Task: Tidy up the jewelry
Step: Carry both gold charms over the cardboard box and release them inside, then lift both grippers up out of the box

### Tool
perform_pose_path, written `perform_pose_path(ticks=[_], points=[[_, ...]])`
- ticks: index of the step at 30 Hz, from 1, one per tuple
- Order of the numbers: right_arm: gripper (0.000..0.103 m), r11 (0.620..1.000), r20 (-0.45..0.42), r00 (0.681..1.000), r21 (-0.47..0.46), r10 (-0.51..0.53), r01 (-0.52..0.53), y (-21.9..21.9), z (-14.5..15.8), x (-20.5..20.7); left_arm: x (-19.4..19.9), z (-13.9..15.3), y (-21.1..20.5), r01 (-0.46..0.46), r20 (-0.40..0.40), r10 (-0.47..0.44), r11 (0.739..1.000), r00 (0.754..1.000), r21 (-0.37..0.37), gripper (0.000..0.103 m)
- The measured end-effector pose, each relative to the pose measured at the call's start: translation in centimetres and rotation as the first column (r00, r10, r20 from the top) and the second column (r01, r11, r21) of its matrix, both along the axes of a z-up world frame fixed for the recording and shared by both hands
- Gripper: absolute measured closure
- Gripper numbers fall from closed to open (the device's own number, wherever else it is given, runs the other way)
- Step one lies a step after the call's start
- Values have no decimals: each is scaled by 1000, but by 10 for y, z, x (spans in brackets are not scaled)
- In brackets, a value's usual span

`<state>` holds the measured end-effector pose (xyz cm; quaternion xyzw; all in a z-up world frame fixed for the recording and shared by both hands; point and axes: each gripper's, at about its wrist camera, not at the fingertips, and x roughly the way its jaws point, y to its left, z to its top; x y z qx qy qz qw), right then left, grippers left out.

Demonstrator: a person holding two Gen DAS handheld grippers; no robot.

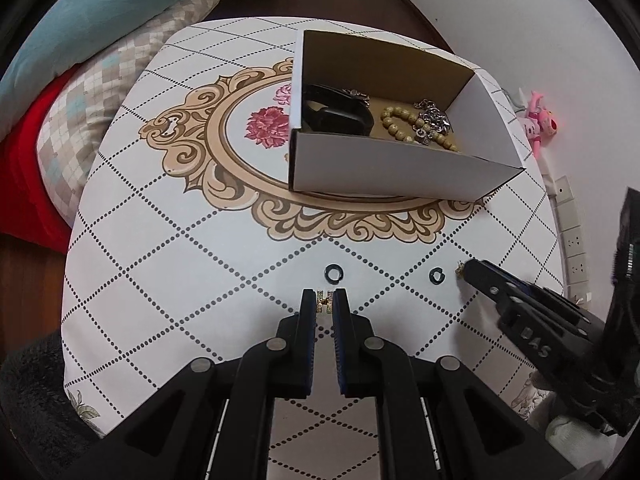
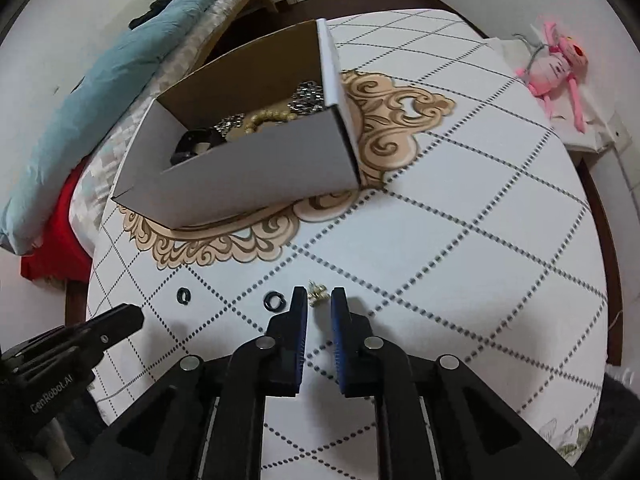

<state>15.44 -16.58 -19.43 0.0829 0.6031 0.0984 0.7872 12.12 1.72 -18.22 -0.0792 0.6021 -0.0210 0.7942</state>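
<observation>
An open cardboard box stands mid-table and holds a beaded bracelet, silver chains and black pieces. My left gripper is shut on a small gold H-shaped earring just above the table. My right gripper has its fingers close around a small gold earring; the pads seem not quite touching it. It also shows in the left wrist view. Two black rings lie on the cloth, also in the right wrist view.
The round table has a white diamond-pattern cloth with a floral medallion. A bed with teal and red bedding lies to the left. A pink plush toy sits on a stand at the right. Wall sockets line the right wall.
</observation>
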Motion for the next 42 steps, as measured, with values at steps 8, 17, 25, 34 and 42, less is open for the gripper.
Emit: perform_pose_path(ticks=[8,17,25,34,42], points=[[86,990,5,997,-120,73,-72,26,-5,5,2,-1,0,-5,-2,5,1000,1000,0,97],[94,1000,31,1000,-24,-4,5,6,2,-2,1,4,0,-2,8,2,1000,1000,-6,97],[95,988,57,992,117,-112,105,-27,31,-9,4,12,-1,-1,21,1,1000,1000,-21,97],[99,974,167,980,215,-113,75,-28,100,20,40,70,-9,21,127,-10,996,992,-83,97],[98,992,132,991,128,-17,0,2,105,94,112,84,-16,63,123,-60,998,991,-23,92]])
